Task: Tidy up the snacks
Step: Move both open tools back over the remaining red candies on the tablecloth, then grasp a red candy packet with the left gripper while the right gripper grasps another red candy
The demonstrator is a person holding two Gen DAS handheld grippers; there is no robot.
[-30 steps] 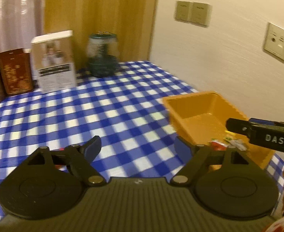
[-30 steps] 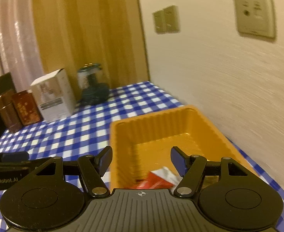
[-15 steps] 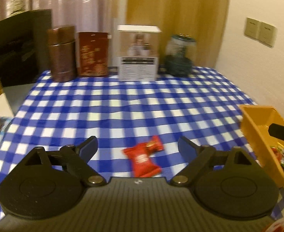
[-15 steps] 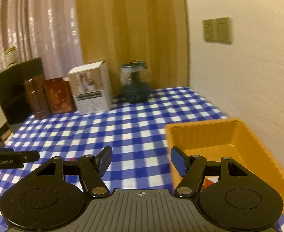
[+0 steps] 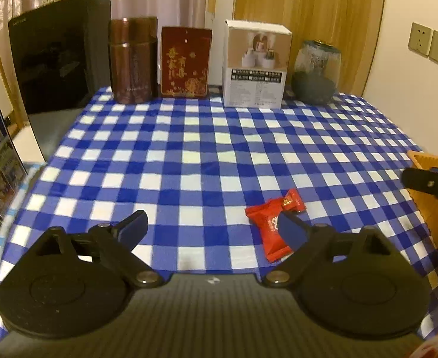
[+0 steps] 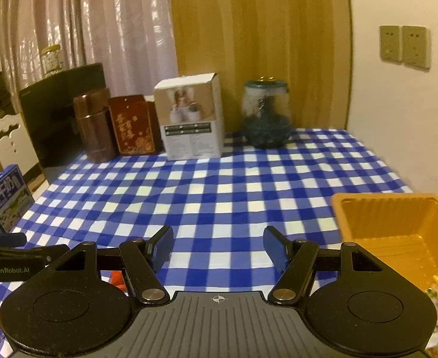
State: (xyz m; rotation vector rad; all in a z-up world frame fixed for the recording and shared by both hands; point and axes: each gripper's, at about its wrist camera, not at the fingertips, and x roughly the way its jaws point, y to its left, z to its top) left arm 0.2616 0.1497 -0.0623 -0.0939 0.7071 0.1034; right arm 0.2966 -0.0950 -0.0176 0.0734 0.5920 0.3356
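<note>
Snack [image 5: 274,228]: red, on checked tabletop [image 5: 207,155], beside left gripper's [image 5: 213,228] right finger.
Left jaws: spread, just been opening, empty.
Right gripper [image 6: 217,246]: jaws apart, empty.
Tray [image 6: 397,217]: right.

A blue-checked table [image 5: 207,155] carries a red snack packet [image 5: 271,228], orange tray [image 6: 391,223], tins, box and jar.

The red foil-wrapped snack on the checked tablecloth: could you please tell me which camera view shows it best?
The left wrist view: the red foil-wrapped snack lies in plain sight on the blue-and-white checked tablecloth, partly behind one fingertip. The right wrist view shows only a red sliver behind its gripper's linkage.
</note>
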